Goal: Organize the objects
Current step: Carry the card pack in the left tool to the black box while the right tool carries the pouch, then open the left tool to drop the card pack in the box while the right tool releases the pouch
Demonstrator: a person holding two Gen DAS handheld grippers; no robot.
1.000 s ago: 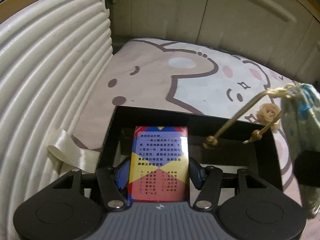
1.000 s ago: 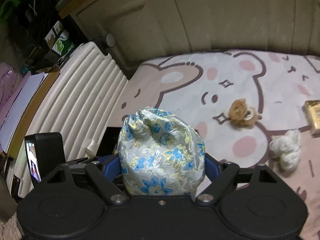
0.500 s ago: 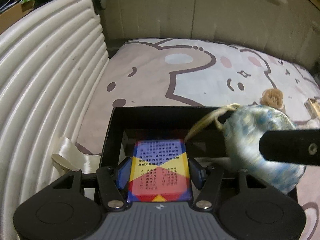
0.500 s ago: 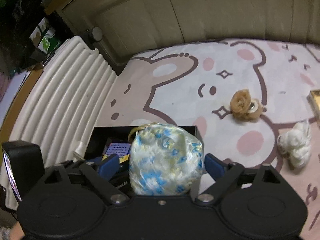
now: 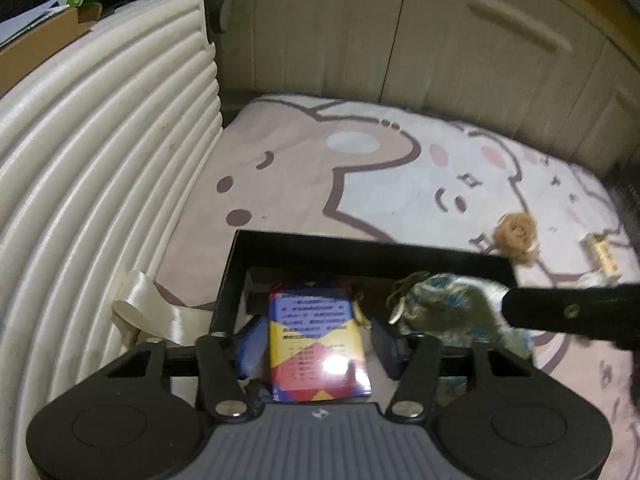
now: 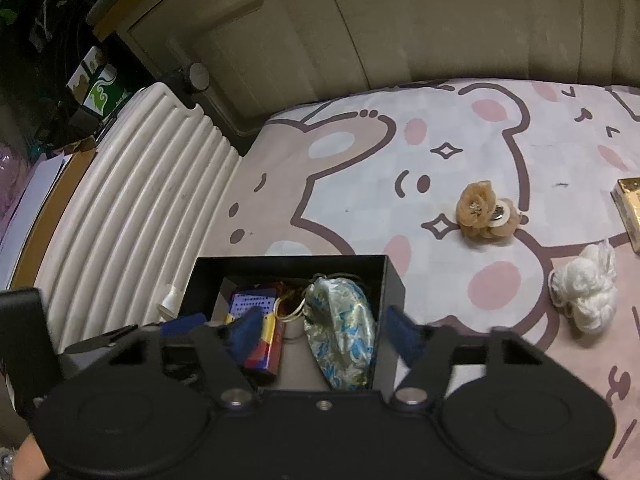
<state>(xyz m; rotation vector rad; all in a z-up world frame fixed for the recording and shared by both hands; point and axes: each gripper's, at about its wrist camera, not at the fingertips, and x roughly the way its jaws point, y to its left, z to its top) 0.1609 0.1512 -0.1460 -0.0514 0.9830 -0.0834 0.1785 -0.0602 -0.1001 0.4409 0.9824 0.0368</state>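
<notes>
Resting inside the black rectangular box (image 6: 394, 292), the blue-flowered silk pouch (image 6: 340, 332) lay free between the right gripper (image 6: 320, 332)'s just-narrowed, still parted fingers; the left gripper (image 5: 316, 340)'s closing fingers flanked, without touching, the colourful card box (image 5: 316, 344).

The floral pouch (image 5: 444, 312) is motion-smeared in the left wrist view, and its right end is covered by the black bar of the right gripper (image 5: 572, 314) crossing in at 3 o'clock. In the right wrist view its bottom disappears behind that gripper's own body. The card box (image 6: 260, 328) is half blocked there by a blue pad (image 6: 244, 330) — print too tiny to read. In the left view a glare spot wipes out part of its lower face. Yellow box (image 6: 630, 212) at 3 o'clock is cut by the frame edge. The black box (image 5: 360, 250) — its near wall is hidden in both views.
</notes>
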